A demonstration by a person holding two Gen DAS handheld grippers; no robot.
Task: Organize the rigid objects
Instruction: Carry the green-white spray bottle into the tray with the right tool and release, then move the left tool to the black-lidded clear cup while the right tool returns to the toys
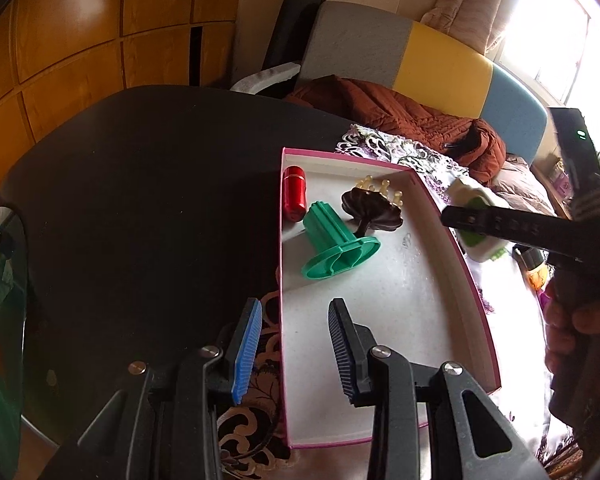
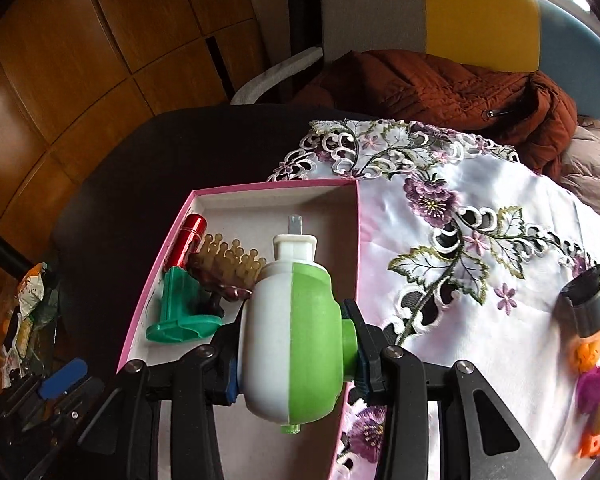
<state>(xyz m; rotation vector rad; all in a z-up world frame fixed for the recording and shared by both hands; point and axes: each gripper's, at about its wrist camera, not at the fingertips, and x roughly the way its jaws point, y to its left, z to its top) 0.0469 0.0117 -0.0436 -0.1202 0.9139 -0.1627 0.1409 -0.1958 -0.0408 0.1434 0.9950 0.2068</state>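
pink-edged box (image 1: 452,240), red canister (image 1: 294,196), green spool (image 1: 332,240)

Pink-edged box (image 1: 476,292) near half bare, room to pass; far left corner crowded by red cylinder (image 1: 294,193), green spool (image 1: 332,240), brown comb (image 1: 374,208)

The left gripper (image 1: 294,352) hangs with jaws apart over the near left wall of the pink-rimmed box (image 1: 384,360). At the far end lie a red cylinder (image 1: 294,196), a green plastic piece (image 1: 332,240) and a brown comb (image 1: 374,206).
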